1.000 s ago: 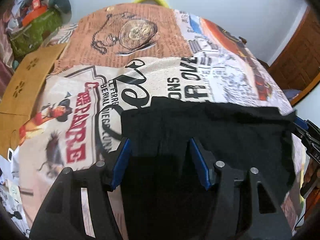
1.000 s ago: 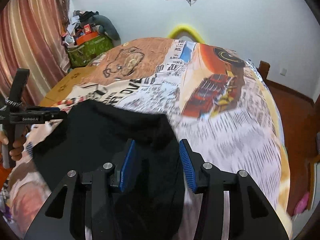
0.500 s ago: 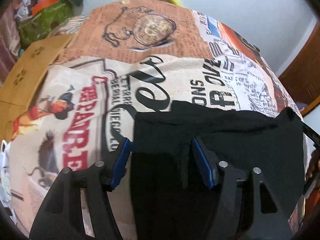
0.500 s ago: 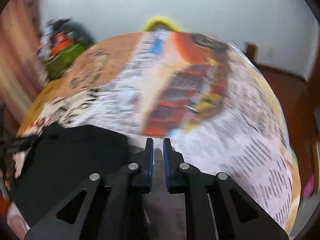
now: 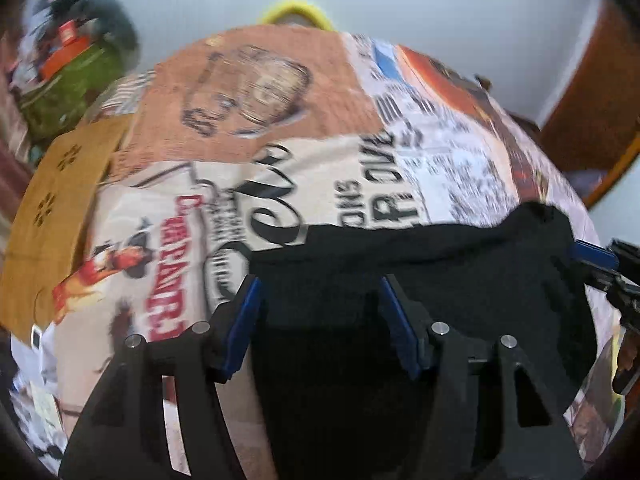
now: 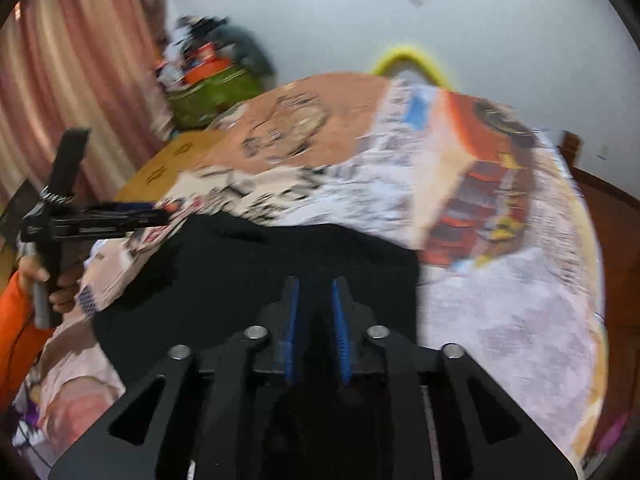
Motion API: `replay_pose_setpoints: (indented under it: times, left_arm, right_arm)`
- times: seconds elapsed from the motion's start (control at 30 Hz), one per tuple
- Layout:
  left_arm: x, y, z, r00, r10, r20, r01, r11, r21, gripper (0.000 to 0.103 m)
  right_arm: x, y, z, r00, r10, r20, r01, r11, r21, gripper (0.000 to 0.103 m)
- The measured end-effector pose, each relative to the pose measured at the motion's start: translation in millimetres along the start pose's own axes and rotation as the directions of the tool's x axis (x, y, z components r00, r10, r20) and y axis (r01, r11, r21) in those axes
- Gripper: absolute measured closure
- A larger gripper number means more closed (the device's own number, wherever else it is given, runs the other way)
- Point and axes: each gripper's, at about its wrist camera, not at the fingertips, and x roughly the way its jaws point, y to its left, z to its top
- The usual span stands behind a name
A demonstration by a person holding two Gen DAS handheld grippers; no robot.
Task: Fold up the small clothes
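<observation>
Across the near half of the printed bedspread (image 5: 280, 128) lies the black garment (image 5: 460, 264), spread dark and fairly flat, its far edge running roughly straight from side to side. It looks part-way folded, though the blur hides just how the layers sit.

Left gripper (image 5: 320, 312) hangs over the garment's left portion, jaws held moderately wide with cloth showing between the blue pads; I can't see either pad pinching anything. Right gripper (image 6: 316, 320) sits over the right side of the garment (image 6: 260, 272), jaws narrow and opening at this moment, black fabric seen in the slim gap but, as far as the frame shows, not clamped.

To do this step well, I'd say: let the right jaws clear the cloth fully before lifting away, so no layer drags up with them. Then take the two corners at matching points along one edge, pinch only the layers meant to travel, and carry both sides over together so the fold lands square. Watch for the thin fabric bunching on the soft bedspread.

Behind, a green bag (image 6: 216, 92) stands by the curtain (image 6: 80, 80).
</observation>
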Motion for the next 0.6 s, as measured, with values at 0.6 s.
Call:
replay_pose_setpoints:
  times: [0.6]
  left_arm:
    - [0.8,48.7,-14.2,0.992,0.121,-0.023,-0.123,0.986,-0.11,0.041]
  right_arm:
    - [-2.3,-33.3,-17.2,0.996,-0.089,-0.02,0.09,0.991,0.096,0.073]
